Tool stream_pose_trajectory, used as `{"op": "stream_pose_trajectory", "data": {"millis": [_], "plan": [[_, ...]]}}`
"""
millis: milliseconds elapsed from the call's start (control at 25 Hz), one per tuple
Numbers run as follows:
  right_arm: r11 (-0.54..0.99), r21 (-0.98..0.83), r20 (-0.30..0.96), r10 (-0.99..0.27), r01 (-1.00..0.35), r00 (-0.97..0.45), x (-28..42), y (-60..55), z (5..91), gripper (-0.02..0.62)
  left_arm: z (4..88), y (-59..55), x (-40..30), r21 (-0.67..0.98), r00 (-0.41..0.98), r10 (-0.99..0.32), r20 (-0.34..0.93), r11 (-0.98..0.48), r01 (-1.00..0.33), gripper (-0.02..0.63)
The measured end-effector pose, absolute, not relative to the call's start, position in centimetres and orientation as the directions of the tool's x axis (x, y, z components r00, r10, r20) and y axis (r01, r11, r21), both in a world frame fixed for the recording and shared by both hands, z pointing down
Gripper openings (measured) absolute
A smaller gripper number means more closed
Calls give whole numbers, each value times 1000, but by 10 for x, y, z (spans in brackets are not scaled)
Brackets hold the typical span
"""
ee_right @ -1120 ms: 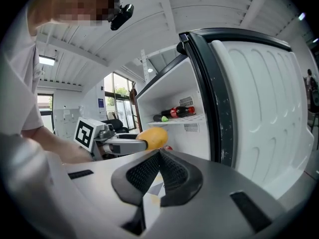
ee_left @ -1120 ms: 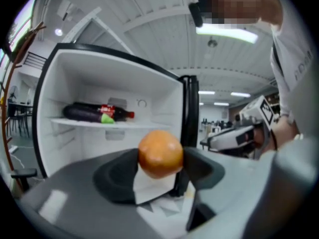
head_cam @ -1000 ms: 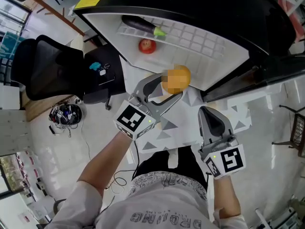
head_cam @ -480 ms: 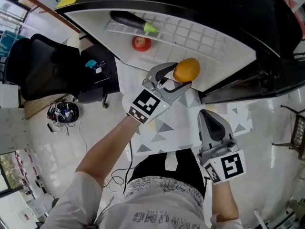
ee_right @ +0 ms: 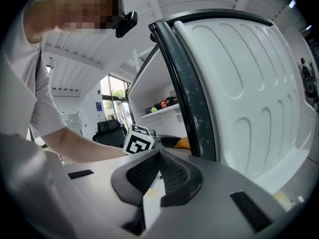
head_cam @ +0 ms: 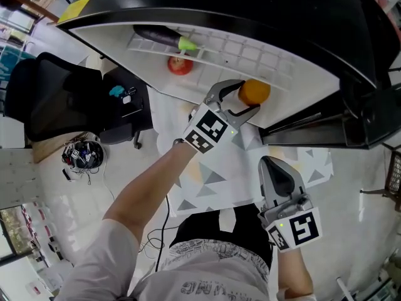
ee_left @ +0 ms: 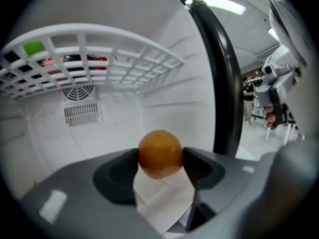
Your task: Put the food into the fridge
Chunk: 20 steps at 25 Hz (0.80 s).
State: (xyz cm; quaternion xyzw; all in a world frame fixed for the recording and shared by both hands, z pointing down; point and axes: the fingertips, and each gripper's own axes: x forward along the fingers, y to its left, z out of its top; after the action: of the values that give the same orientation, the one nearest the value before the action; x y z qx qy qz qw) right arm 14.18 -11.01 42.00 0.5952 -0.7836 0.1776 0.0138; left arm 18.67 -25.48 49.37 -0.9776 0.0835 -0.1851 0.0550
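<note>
From the head view, the left gripper (head_cam: pixel 246 98) reaches into the open fridge (head_cam: pixel 302 74), clamped on an orange (head_cam: pixel 254 91) at the fridge's opening. On the fridge's wire shelf (head_cam: pixel 250 54) lie an eggplant (head_cam: pixel 160 37) and a red apple (head_cam: pixel 180 65). The right gripper (head_cam: pixel 272 165) hangs outside the fridge, low before its opening.

In the left gripper view, both pads press the orange (ee_left: pixel 159 153) from either side. It sits inside the fridge, under the wire shelf (ee_left: pixel 104 46), facing the fridge's back-wall vent (ee_left: pixel 79 112).

In the right gripper view, the right gripper (ee_right: pixel 159 157) has its jaws together with nothing between them, pointing at the fridge's door edge (ee_right: pixel 192 103).
</note>
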Motion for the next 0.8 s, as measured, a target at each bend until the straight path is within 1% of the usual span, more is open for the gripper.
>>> {"op": "stream_pose_trajectory", "data": {"millis": [800], "plan": [[237,-249,239,-925,-939,-297,138,-112,457,-9,542,-299,235,-246,879,-216,425,-962,-117,288]]}}
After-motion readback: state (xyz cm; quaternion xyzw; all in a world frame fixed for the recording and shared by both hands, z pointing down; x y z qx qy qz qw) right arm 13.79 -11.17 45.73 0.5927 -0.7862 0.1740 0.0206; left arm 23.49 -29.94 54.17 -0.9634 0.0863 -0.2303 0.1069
